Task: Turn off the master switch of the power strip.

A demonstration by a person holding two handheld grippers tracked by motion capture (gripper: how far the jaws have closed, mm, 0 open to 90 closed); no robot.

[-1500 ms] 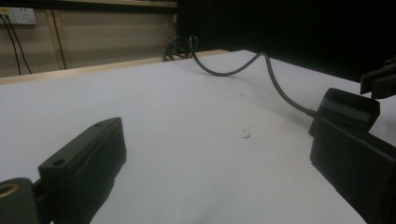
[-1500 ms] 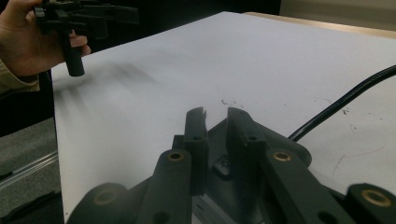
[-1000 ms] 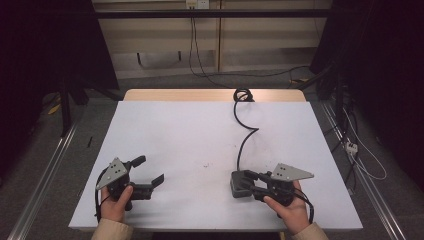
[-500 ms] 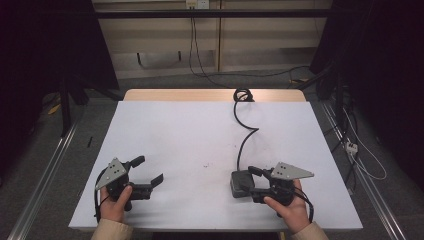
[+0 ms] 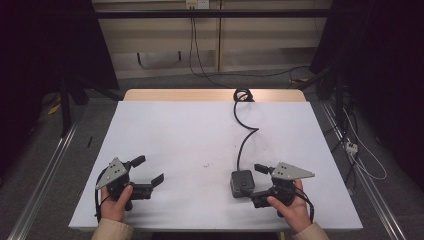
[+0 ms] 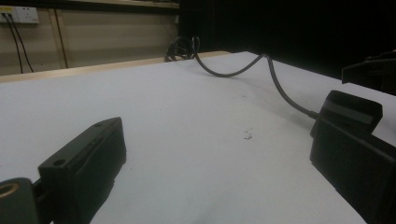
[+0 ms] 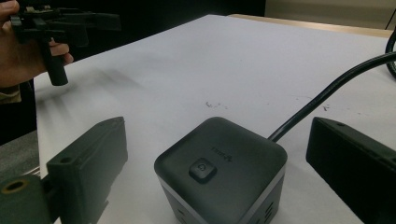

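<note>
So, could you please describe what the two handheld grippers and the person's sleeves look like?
Both the left gripper and the right gripper are black with blocky fingers, a pistol-style handle and a trailing black cable. Each carries a grey three-cornered plate on top. The sleeves are beige.

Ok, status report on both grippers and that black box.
Left gripper open, empty. Right gripper open, fingers either side of black box, not closed. Cable trails to far edge. Nothing blocking.

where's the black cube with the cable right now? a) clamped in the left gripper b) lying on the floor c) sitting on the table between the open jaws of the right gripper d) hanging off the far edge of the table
c: the black cube rests on the white table, with the right gripper spread open on either side of it and a gap to each jaw.
</note>
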